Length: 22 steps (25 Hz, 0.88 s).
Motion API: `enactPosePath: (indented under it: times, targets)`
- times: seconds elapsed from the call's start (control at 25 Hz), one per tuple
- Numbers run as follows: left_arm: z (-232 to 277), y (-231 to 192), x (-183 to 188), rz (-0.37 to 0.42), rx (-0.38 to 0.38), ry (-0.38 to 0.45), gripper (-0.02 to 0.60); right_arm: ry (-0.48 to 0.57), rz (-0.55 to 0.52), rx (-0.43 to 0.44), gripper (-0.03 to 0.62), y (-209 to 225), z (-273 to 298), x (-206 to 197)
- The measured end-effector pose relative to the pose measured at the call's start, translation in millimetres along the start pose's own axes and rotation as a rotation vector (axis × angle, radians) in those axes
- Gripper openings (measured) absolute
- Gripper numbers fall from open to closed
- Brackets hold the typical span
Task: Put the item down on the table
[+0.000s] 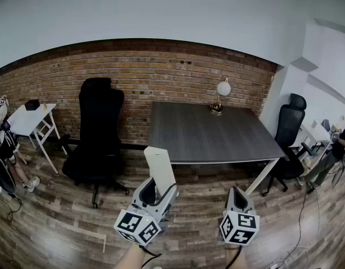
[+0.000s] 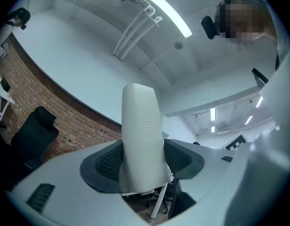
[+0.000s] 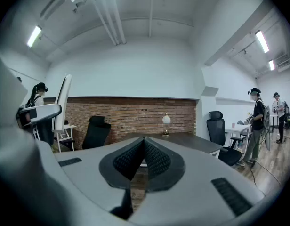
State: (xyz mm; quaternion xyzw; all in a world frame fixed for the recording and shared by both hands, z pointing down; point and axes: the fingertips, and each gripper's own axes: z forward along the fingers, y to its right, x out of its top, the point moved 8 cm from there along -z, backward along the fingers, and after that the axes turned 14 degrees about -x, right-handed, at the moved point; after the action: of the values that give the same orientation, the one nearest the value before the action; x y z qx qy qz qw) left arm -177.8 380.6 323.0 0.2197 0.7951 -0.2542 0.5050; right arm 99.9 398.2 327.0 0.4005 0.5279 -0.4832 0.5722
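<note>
A slim white item [image 2: 142,135] with a rounded top is held upright in the left gripper [image 1: 161,193], its lower part clamped between the two dark ribbed pads [image 2: 106,162], which are pressed against its flat sides. The jaws are spread only as far as the item's thickness. In the head view the item is seen in the air above the wooden plank floor [image 1: 60,223], just in front of the near edge of the dark grey table [image 1: 211,133] and not resting on it.

The right gripper [image 3: 144,157] is held beside the left one, a little lower and to the right. Its jaws are brought fully together and nothing is caught between them.

On the far side of the table a small lamp [image 1: 222,89] with a round white shade is set near the red brick wall [image 1: 161,72]. A black high-backed office chair [image 1: 98,133] is placed at the table's left end, and a second black chair [image 1: 289,129] at its right end. A small white side table [image 1: 31,120] is seen against the brick wall at far left. In the right gripper view a person [image 3: 254,122] is seen standing on the wooden floor at the right of the room, and another [image 3: 36,101] at the left.
</note>
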Motion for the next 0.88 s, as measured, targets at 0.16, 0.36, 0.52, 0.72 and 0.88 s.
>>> enactPosePath:
  times: [0.16,0.36,0.52,0.72,0.88]
  targets:
    - [-2,-8,4,0.005,0.003,0.013,0.293,-0.001,-0.009,0.006,0.032,-9,3,1]
    - [-7,-23,8,0.004,0.002,0.021,0.293,0.019,0.041,0.009,0.032,-22,8,5]
    - [-11,-35,8,0.001,-0.009,0.011,0.293,0.021,0.071,0.004,0.032,-32,11,4]
    - [-6,-45,-1,-0.018,-0.008,0.002,0.293,-0.02,0.084,-0.016,0.032,-34,17,-8]
    - [7,-53,-9,-0.013,-0.019,-0.021,0.293,-0.034,0.094,-0.032,0.032,-32,31,-13]
